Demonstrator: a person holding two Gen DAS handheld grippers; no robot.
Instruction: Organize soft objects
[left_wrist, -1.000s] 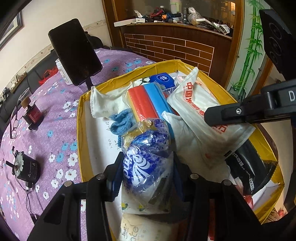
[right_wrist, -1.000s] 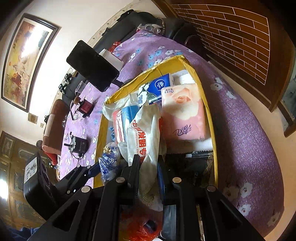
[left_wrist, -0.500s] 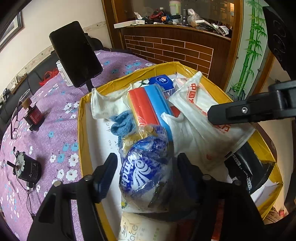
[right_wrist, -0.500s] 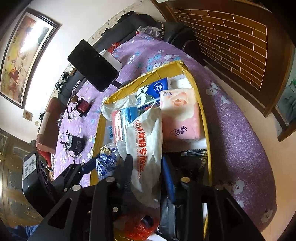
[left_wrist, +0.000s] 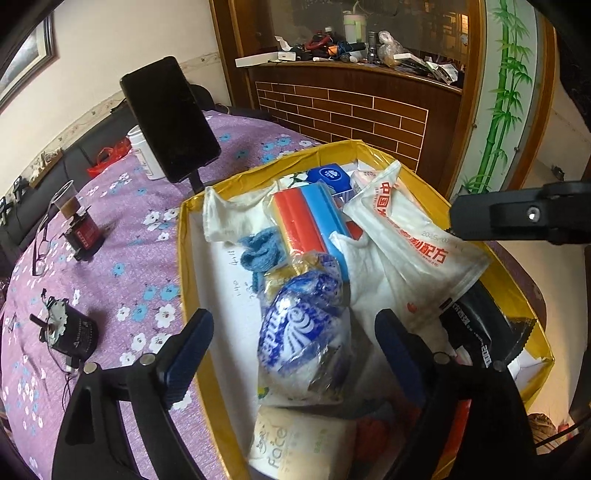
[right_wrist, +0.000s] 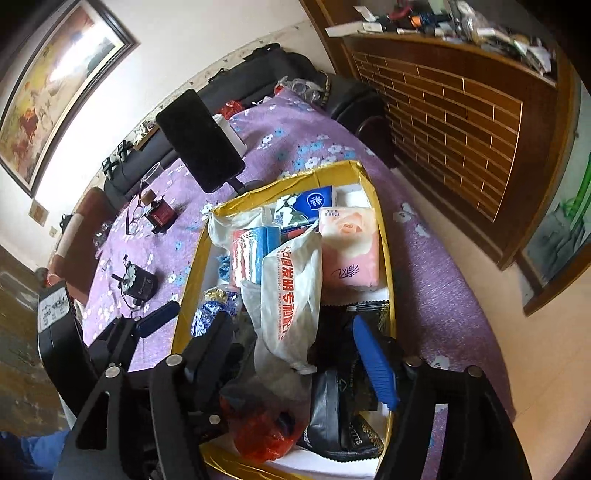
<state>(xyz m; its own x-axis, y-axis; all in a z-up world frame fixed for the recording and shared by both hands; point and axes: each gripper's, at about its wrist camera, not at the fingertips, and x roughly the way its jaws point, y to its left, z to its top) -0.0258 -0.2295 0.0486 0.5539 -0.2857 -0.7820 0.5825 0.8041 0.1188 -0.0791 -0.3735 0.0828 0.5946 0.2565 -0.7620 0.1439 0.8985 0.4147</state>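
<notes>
Over the yellow box (left_wrist: 517, 295) on the purple-clothed bench (left_wrist: 122, 229), your left tongs (left_wrist: 295, 343) hang spread around the blue-and-white bag (left_wrist: 303, 325). Your right tongs (right_wrist: 295, 339) stand spread around the white printed bag (right_wrist: 291, 291), both bags lying in the box

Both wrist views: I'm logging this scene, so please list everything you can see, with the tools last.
yellow box: one, on the purple table.
blue-patterned packet: one, box's near left.
white printed bag: one, red lettering, box centre.
red-and-blue pack: one, behind the packet.
pink tissue pack: one, box's right side.
blue knit cloth: one, left of the striped pack.
black pouch: one, near right corner.
phone: one, black, on a stand behind the box.
left tool: open, fingers either side of the packet.
right tool: open, either side of the white bag.
</notes>
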